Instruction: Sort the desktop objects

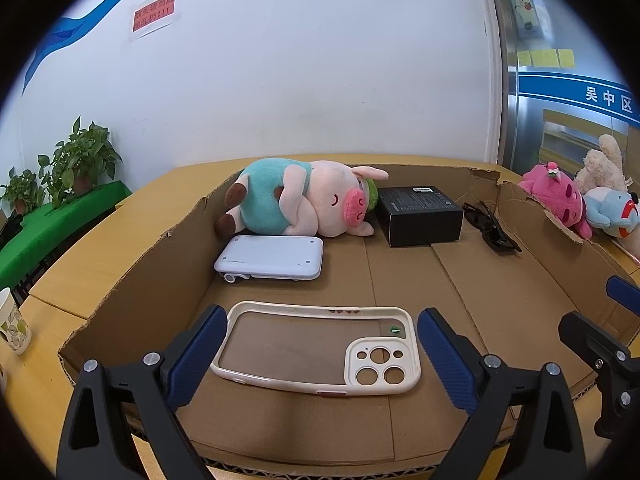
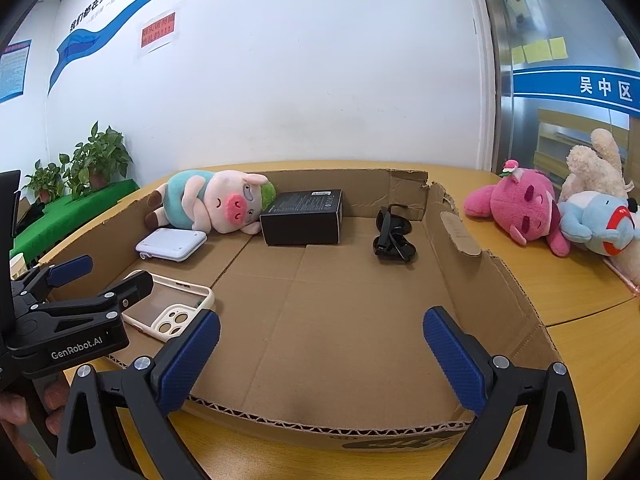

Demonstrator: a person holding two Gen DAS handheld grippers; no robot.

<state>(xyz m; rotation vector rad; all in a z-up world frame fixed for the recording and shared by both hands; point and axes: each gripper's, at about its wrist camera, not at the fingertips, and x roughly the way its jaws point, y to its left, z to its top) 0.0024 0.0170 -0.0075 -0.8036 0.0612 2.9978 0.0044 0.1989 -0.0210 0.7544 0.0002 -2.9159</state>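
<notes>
A cream phone case (image 1: 384, 364) with a clear back lies flat on the floor of a shallow cardboard tray (image 1: 160, 280). My left gripper (image 1: 320, 344) straddles the case, open, blue pads just off its two short ends. Further back in the tray lie a white flat device (image 1: 272, 262), a pig plush (image 1: 304, 204), a black box (image 1: 420, 216) and black sunglasses (image 1: 492, 224). My right gripper (image 2: 322, 344) is open over the tray's bare near floor, with nothing between its fingers. In the right wrist view the left gripper (image 2: 104, 276) sits over the case (image 2: 176, 316).
Outside the tray, on the wooden table at the right, lie a pink plush (image 2: 520, 212), a blue plush (image 2: 596, 224) and a beige plush (image 2: 592, 164). A paper cup (image 1: 12, 320) stands at the left. Potted plants (image 1: 80, 160) stand by the wall.
</notes>
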